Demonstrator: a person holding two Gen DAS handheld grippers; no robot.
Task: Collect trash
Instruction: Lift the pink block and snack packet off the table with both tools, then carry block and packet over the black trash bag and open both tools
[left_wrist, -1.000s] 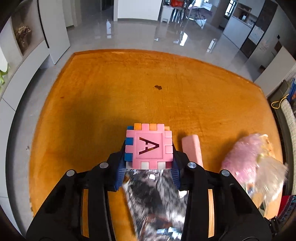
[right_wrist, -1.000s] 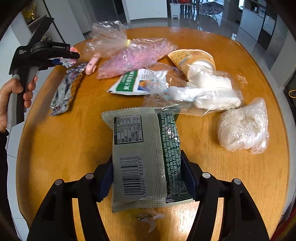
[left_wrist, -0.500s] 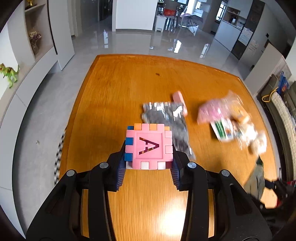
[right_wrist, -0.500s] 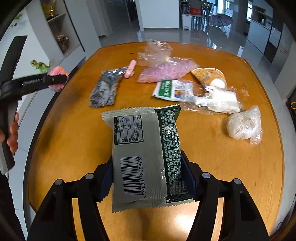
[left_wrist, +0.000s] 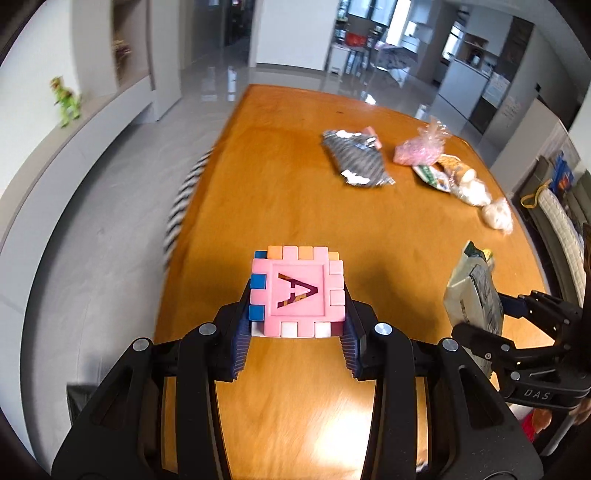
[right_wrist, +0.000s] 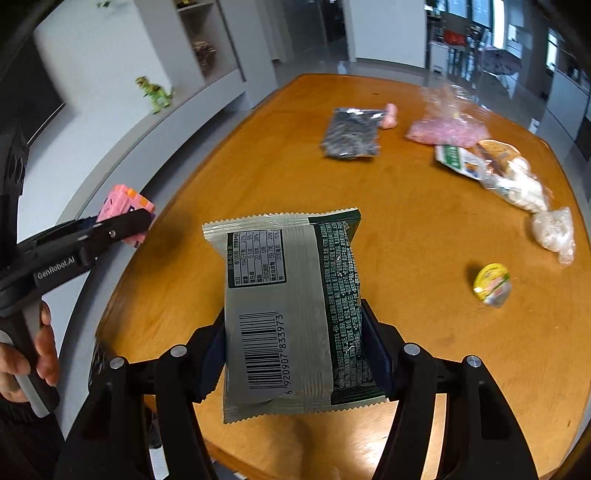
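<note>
Orange tabletop lies below you: your left gripper jaws clamp the pink letter cube, your right gripper jaws pinch the snack packet, both lifted clear for carrying off.

Two grippers show: the left gripper holds one pink letter cube, the right gripper one silver-green snack packet. On one wooden table lie one dark foil wrapper, one small pink piece, one pink plastic bag, one green-and-white packet, two clear bags of white stuff and one small yellow cup. One green dinosaur stands on the shelf, upper left.
</note>
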